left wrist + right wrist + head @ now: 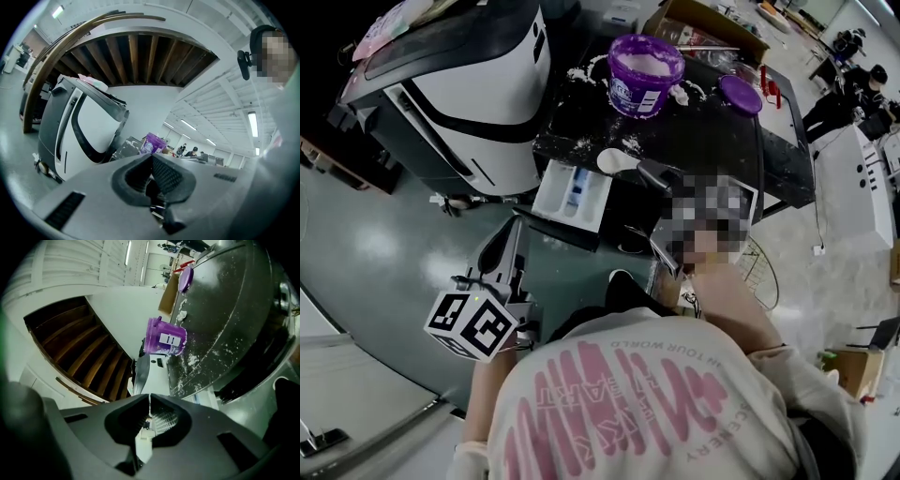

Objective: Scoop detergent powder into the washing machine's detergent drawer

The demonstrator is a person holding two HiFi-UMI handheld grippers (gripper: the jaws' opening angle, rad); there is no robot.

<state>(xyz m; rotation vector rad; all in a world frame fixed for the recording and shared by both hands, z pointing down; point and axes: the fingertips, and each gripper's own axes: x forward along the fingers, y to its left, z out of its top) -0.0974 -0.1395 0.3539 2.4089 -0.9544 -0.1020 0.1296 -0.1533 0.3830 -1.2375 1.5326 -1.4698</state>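
Note:
A purple detergent tub (647, 70) stands open, with white powder inside, on the black washing machine top (712, 141). In the right gripper view the tub (165, 338) is tipped sideways by the camera angle. The white detergent drawer (572, 195) is pulled out below the top's front edge. My right gripper (661, 175) is shut on the handle of a white scoop (614, 161), whose bowl hovers over the top's front edge just behind the drawer. That handle (144, 441) shows between the jaws. My left gripper (502, 246) hangs lower left of the drawer, shut and empty (151, 158).
Spilled powder dusts the machine top around the tub. The purple lid (741, 94) lies to the tub's right. A white machine (459, 84) with a dark lid stands to the left. A cardboard box (703, 23) sits behind the tub. The floor is grey-green.

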